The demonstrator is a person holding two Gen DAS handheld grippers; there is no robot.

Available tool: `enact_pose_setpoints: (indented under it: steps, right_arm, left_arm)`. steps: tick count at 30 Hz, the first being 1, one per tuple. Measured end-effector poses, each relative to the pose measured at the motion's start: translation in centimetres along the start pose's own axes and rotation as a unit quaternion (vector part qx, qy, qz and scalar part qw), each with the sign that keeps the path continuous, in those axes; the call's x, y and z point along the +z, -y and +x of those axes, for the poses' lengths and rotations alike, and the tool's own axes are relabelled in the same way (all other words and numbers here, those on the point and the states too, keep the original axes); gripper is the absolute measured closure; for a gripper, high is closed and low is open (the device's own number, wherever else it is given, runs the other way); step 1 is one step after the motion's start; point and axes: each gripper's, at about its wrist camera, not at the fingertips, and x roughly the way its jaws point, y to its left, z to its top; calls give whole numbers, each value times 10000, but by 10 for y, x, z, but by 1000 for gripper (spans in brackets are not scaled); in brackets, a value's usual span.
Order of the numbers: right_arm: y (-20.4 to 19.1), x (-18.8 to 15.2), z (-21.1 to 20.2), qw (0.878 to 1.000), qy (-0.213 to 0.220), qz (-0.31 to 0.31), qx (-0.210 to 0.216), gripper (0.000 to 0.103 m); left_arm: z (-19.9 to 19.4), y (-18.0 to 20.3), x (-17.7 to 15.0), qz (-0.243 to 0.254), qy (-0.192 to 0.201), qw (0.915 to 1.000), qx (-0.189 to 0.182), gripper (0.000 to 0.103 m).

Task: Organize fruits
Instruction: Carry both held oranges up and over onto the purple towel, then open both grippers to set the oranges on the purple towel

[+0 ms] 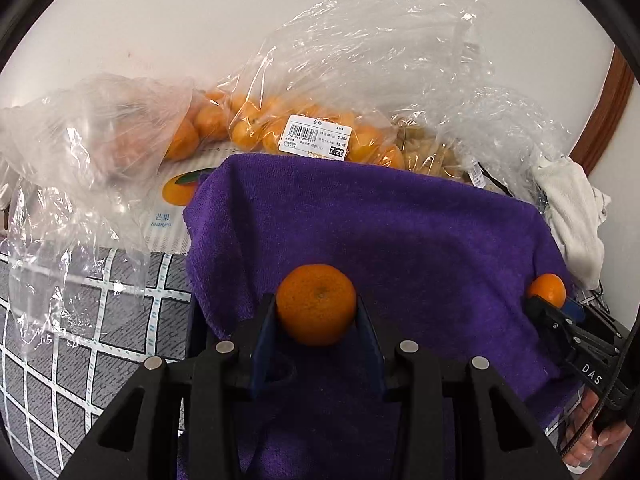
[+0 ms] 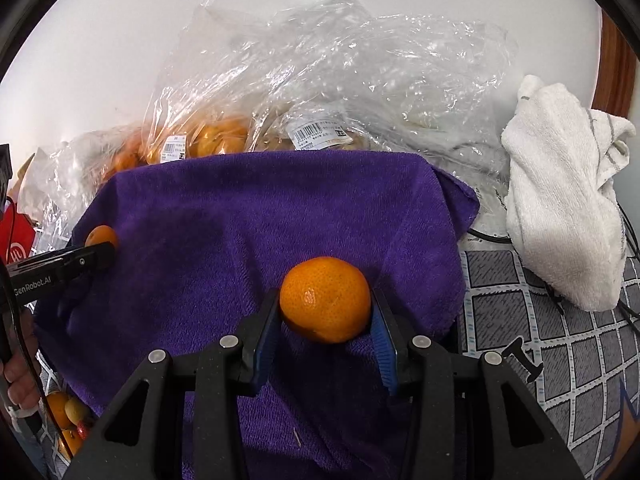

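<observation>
Both hands loaded. Left gripper (image 1: pixel 316 308) clamped on a mandarin (image 1: pixel 316 304), blue pads pressing its two sides at the widest girth, stem scar facing up and toward the camera; a grip across the middle likely keeps a round fruit from squirting out. Right gripper (image 2: pixel 325 306) likewise closed on a second mandarin (image 2: pixel 325 299), same sideways pinch. Both fruits sit over the purple towel (image 1: pixel 400 232), probably spread as a soft landing and sorting spot; whether either fruit touches the cloth or hangs just above it cannot be told from these wrist views. Behind the towel, clear plastic bags: one with many small oranges and a price label (image 1: pixel 316 138), another bag (image 1: pixel 96 132) at left with larger orange fruit dimly seen through it. These look like the source stock. A mango-printed box (image 1: pixel 172 204) lies under the bags. White rag (image 2: pixel 560 200) bunched to the right on the grid-patterned cloth (image 2: pixel 560 340). Low left in the right view, a few loose fruits (image 2: pixel 66 412), perhaps an already-sorted group.
</observation>
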Motion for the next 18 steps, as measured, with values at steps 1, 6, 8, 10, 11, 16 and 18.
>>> enact_pose_setpoints:
  steps: [1, 6, 8, 10, 11, 16, 18]
  right_arm:
    - [1, 0, 0, 10000, 6, 6, 7, 60]
    - [0, -1, -2, 10000, 31, -9, -27, 59]
    - [-2, -2, -4, 10000, 45, -52, -40, 55]
    - [-5, -4, -12, 9998, 196, -86, -22, 53]
    - [-6, -4, -14, 9996, 249, -101, -40, 49]
    - [-4, 0, -32, 9981, 618, 18, -26, 34]
    - [0, 3, -41, 9975, 674, 169, 93, 30]
  left_arm:
    - [0, 0, 0, 13, 5, 10000, 15, 65]
    - [0, 3, -1, 70, 28, 9999, 76, 65]
    - [-1, 3, 0, 38, 33, 10000, 33, 63]
    - [-5, 3, 1, -4, 118, 9999, 4, 52]
    - [-7, 3, 1, -14, 197, 9998, 3, 42]
    - [-20, 10, 2, 30, 409, 9991, 144, 39]
    - [-28, 13, 3, 70, 479, 9985, 235, 39]
